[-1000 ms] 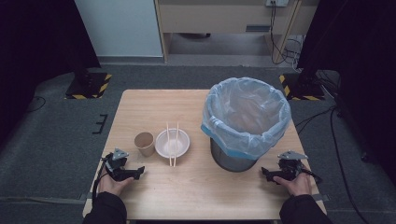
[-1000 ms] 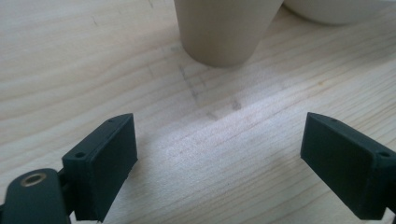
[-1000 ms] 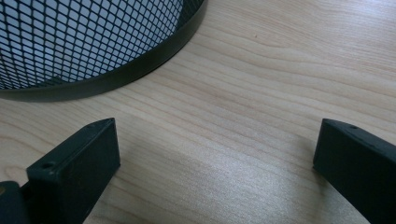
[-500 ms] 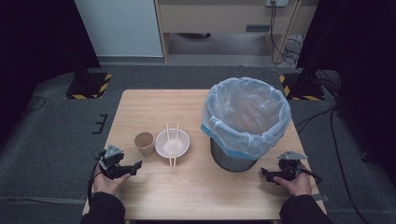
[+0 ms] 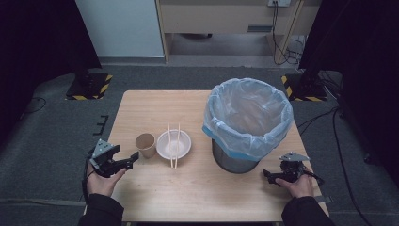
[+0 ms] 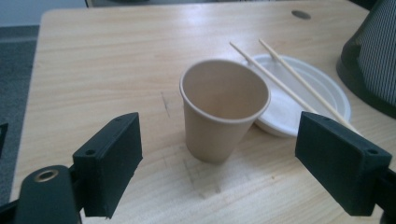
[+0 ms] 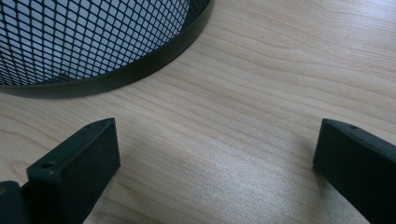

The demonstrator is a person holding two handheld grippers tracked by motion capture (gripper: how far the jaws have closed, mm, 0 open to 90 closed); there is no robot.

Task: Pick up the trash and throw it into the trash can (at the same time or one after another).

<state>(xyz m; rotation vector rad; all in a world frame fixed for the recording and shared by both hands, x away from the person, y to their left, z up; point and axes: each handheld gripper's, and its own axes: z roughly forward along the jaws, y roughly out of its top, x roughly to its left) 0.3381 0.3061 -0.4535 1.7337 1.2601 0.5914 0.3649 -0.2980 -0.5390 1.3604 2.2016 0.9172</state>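
I count one paper cup (image 5: 145, 144), one white bowl (image 5: 174, 144), two chopsticks (image 5: 173, 145) and one mesh bin (image 5: 248, 123) on the wooden table (image 5: 155, 106), plus my two grippers. My left gripper (image 5: 131, 161) sits at the near left edge of the table with its jaws spread wide and nothing between them; in the left gripper view the cup (image 6: 222, 115) stands upright just ahead of the gap, a little beyond the jaw tips and touching neither. The cup sits just beside the bowl (image 6: 299, 95), on its left in the high view, and from my left camera the two look to be touching or nearly so, though I cannot tell which. The chopsticks (image 6: 289, 79) lie side by side across the bowl's rim, their near ends reaching over its front edge. The bin, lined with a pale blue plastic bag (image 5: 244, 113), stands to the right of the bowl, well apart from the cup, with the bowl between them. My right gripper (image 5: 269, 176) rests near the bin's base at the near right, jaws released and wide, holding nothing; its view shows bare wood between the jaws and the bin's black mesh wall (image 7: 84, 37) just ahead.
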